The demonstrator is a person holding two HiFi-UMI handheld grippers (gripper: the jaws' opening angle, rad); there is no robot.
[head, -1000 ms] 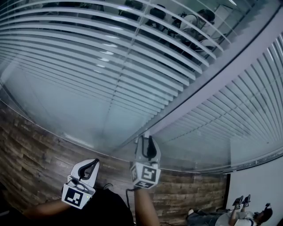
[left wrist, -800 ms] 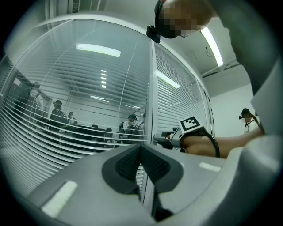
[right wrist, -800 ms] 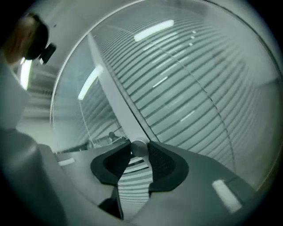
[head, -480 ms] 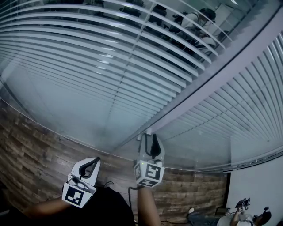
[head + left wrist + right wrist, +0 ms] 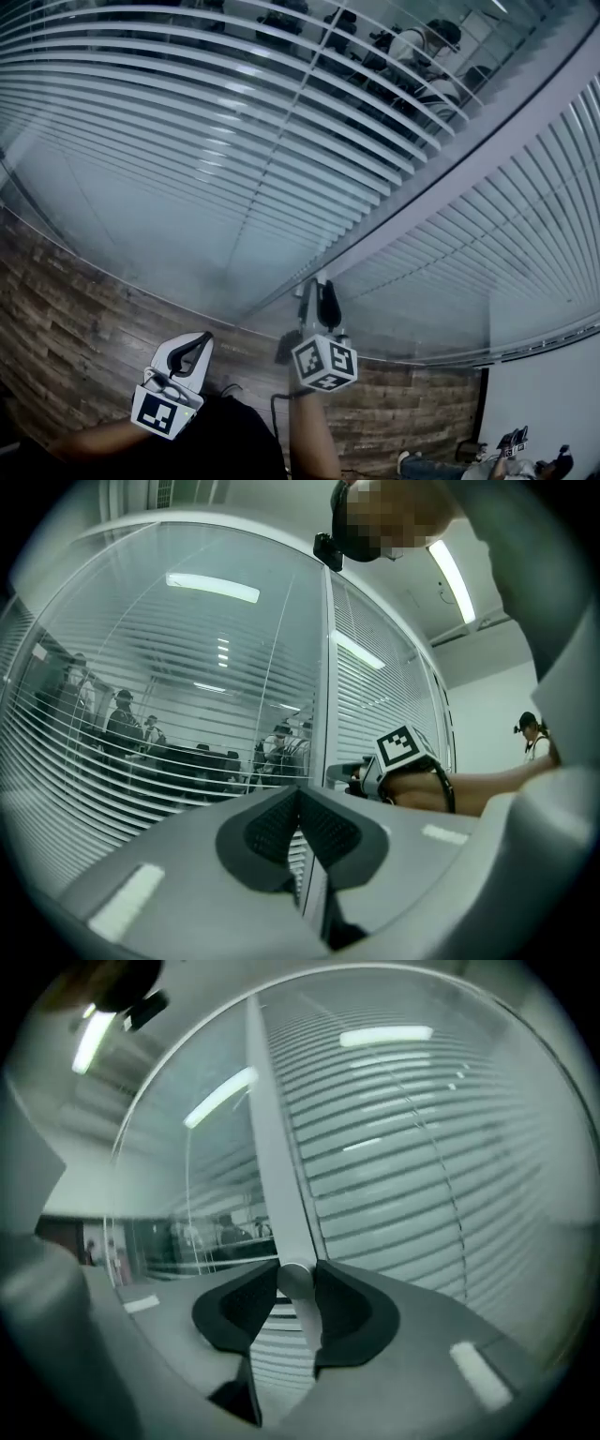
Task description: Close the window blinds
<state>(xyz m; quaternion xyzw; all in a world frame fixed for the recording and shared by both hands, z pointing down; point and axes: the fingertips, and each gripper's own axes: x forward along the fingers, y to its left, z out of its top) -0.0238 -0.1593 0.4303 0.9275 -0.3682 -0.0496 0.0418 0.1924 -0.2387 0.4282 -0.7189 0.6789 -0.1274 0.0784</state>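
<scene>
blinds: two panels behind the glass wall, left blind [image 5: 187, 141] and right blind [image 5: 511, 234], with one pale frame post [image 5: 450, 159] between them. the slats' long axis runs level, left to right along the wall. the left blind's upper slats stand flat with gaps, and seated people [image 5: 412, 47] show through at the far side, at least two. the right blind looks tighter, though the wide lens makes its tilt hard to judge.

right gripper [image 5: 319, 289]: up against the foot of the post. one small pale knob [image 5: 295, 1283] sits between its pads, touching both, with the jaws closing on it. the knob's stem appears to run down from it, but the view is poor.

left gripper [image 5: 200, 342]: low and to the near left, well apart from the glass, jaws together with nothing in them.

against a second ago: the right gripper's marker cube has rolled and now shows two faces instead of one, and the gripper sits slightly further right. the left gripper is unmoved. the slats look unchanged.

count: two grippers, two blinds, one post, one knob. wood-pattern planks [image 5: 66, 309] run below the glass.
</scene>
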